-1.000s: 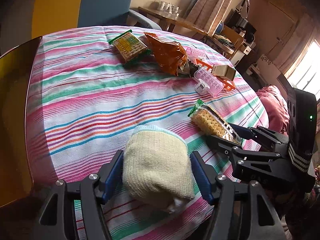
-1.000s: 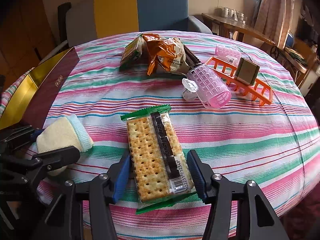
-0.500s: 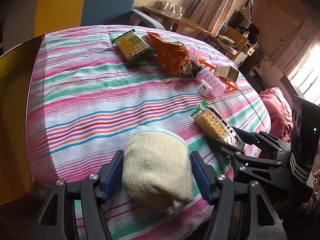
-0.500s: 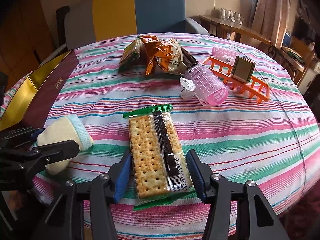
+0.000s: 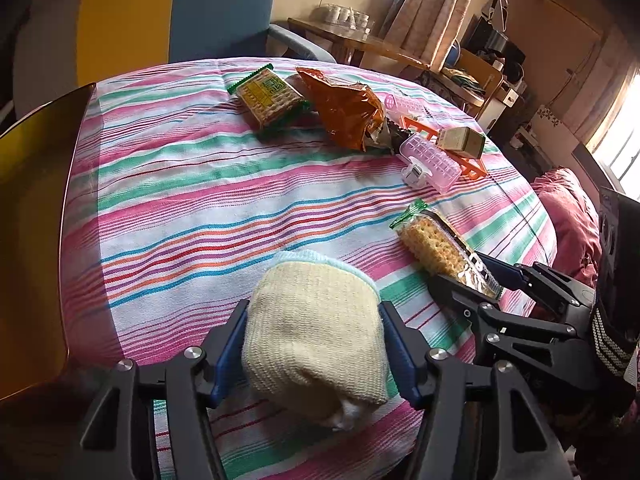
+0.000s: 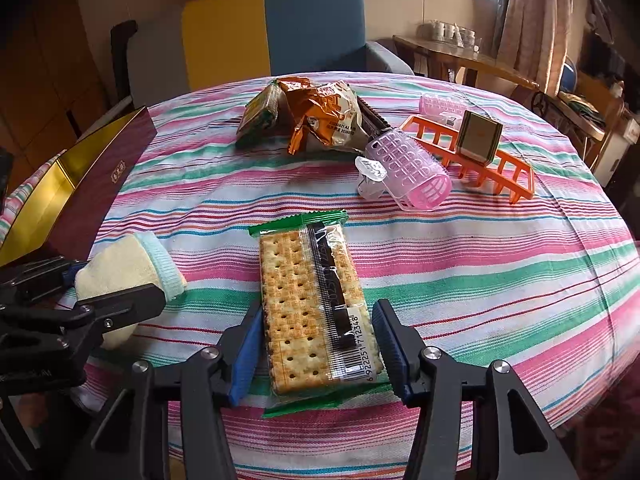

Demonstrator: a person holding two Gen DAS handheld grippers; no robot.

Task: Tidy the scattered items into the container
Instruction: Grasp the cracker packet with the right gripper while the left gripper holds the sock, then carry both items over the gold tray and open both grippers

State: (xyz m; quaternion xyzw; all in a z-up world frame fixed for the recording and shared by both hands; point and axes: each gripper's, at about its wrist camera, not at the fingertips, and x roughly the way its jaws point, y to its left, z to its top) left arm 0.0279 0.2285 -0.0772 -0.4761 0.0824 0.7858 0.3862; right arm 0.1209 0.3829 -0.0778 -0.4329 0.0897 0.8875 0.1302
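Left wrist: my left gripper (image 5: pixel 312 354) is closing, pads touching the rolled sock (image 5: pixel 314 336) at the table's near edge; squeeze evenly. Right wrist: right gripper (image 6: pixel 318 346) flanks the cracker pack (image 6: pixel 314 308), left pad touching, right just clear; grip gently.

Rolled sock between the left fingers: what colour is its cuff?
Pale blue cuff on a cream sock; clearest in right wrist view.

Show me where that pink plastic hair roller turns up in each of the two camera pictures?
Left wrist view: the pink roller lies far right on the cloth, past the cracker pack.
Right wrist view: the roller lies right of centre, beyond the crackers.
Shared landmark: the orange rack directly behind it.
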